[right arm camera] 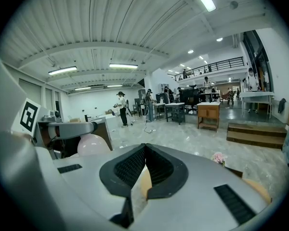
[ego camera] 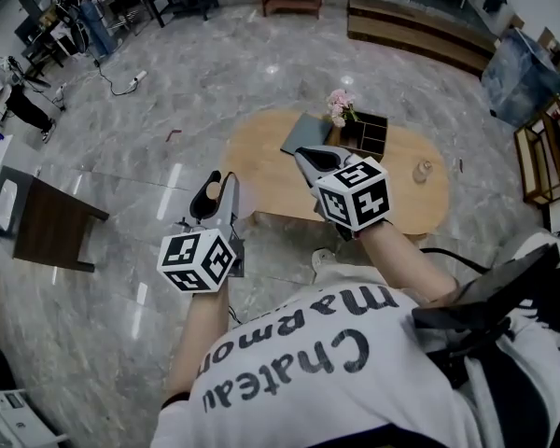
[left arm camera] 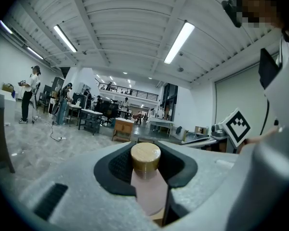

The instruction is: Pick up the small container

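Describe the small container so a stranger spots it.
Find the oval wooden table; the left gripper hangs off its left end. Clamped in its jaws is the small container: pale pink body, round tan cap. The right gripper holds nothing.

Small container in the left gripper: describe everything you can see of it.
The small container has a pale pink, matte, bottle-like body and a round tan cap that looks like wood. It sits between the black ribbed pads of the left hand-held gripper, gripped on both sides, with the cap toward the jaw tips. The head view shows it held by the near-left edge of the wooden table. No label shows, and its base is hidden.
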{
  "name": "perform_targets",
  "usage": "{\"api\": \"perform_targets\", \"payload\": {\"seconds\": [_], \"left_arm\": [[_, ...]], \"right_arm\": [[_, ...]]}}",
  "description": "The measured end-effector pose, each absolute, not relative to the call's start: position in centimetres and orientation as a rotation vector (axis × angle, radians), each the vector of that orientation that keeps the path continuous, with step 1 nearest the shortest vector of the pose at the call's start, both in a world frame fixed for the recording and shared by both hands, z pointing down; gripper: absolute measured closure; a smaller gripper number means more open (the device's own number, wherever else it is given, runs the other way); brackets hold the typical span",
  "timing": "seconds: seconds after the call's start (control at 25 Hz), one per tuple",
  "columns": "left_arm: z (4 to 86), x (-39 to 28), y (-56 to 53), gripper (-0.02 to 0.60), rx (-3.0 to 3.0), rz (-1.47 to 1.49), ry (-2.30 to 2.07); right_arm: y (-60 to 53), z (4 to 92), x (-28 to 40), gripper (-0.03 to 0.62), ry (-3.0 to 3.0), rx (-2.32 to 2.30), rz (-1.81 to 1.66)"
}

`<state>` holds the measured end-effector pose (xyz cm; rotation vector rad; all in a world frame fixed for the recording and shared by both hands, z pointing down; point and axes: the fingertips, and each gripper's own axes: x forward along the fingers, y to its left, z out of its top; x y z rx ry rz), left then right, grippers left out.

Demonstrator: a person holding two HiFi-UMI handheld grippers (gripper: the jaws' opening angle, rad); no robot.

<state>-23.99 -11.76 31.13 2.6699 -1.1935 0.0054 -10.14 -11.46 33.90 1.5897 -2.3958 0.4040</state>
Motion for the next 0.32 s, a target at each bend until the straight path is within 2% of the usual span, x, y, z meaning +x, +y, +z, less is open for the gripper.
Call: {"api": "perform_targets", "payload": {"seconds": [0.32], "left_arm": [[31.6, -25.9, -11.2, 0.459, 2.66, 0.028, -1.165]], "right_arm": [[-10.9, 34.2, -11.6, 0.581, -2.362, 1.61, 0.432]]}}
